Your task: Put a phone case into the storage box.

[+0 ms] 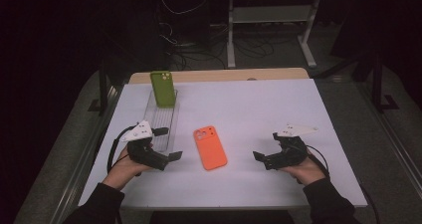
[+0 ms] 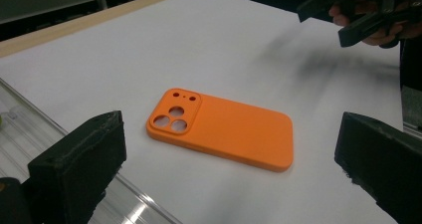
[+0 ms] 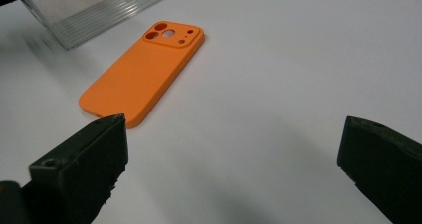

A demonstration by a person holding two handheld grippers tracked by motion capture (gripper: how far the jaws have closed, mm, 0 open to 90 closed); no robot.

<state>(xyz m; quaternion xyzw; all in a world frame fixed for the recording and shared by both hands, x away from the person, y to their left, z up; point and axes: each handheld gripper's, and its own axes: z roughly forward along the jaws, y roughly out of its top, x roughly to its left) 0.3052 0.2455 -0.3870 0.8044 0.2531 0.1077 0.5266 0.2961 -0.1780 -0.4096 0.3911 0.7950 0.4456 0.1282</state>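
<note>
An orange phone case (image 1: 210, 147) lies flat on the white table, camera holes toward the far side. It also appears in the left gripper view (image 2: 221, 128) and the right gripper view (image 3: 142, 72). My left gripper (image 1: 169, 158) hovers just left of it, jaws wide open and empty. My right gripper (image 1: 261, 159) sits to the case's right, also open with nothing between its jaws. A green phone case (image 1: 163, 88) stands upright in the far end of a clear ribbed rack (image 1: 161, 120).
The clear rack (image 2: 30, 129) runs along the left side of the white table (image 1: 259, 104), close beside my left gripper. A wooden strip (image 1: 219, 75) edges the table's far side. Cables and a desk frame lie on the dark floor beyond.
</note>
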